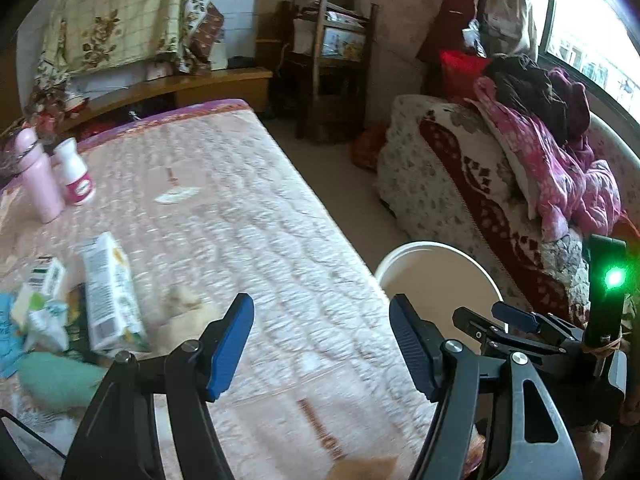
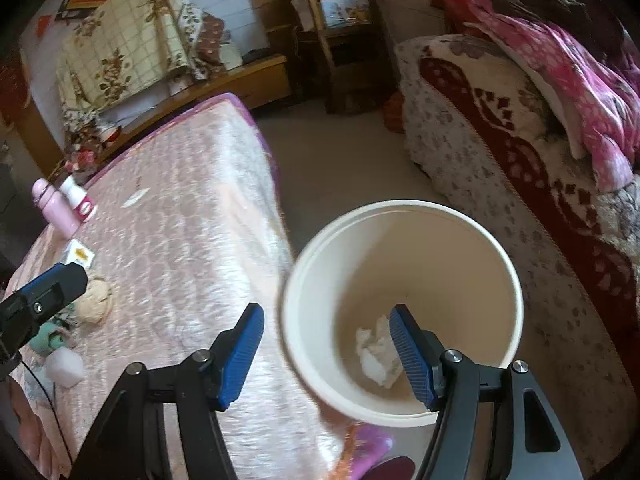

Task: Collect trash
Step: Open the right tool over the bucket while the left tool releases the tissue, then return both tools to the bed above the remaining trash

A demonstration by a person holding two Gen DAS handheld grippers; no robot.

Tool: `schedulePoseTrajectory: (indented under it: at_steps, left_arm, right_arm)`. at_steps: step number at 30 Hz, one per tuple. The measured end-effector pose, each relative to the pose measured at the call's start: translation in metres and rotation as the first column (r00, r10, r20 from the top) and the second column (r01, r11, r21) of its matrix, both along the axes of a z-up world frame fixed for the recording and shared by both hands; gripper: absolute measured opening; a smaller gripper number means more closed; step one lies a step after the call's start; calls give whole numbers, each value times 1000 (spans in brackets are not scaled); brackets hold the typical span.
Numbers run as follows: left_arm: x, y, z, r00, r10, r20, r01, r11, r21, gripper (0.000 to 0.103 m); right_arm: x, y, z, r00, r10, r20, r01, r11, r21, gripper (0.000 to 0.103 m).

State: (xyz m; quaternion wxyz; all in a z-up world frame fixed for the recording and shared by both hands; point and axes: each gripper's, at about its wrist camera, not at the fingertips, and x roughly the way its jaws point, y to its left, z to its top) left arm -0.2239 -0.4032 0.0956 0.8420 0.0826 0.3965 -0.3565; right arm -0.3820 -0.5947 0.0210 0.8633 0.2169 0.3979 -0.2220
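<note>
Where it lies in the cream bucket [image 2: 460,248], the white tissue [image 2: 378,354] looks crumpled

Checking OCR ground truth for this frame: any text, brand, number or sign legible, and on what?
None can be read.
White and yellow printed carton on the pink quilted bed cover: dense print, blurred.
Small green and white box beside it: print blurred.
White bottle with pink label: label too small.
Small white box with yellow emblem: no letters resolvable.
</note>
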Motion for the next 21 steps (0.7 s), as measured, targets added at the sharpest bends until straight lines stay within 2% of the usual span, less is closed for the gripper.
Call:
schedulePoseTrajectory:
  at_steps: [13,21]
  left_arm:
    - [18,99,17,989,145,20,-145,989,-5,71]
    - [34,157,16,972,233,40,-234,971,36,72]
  right_arm:
    - [41,82,27,986,164,39,-164,986,-5,74]
    - [67,132,33,965,260,41,-260,966,-13,74]
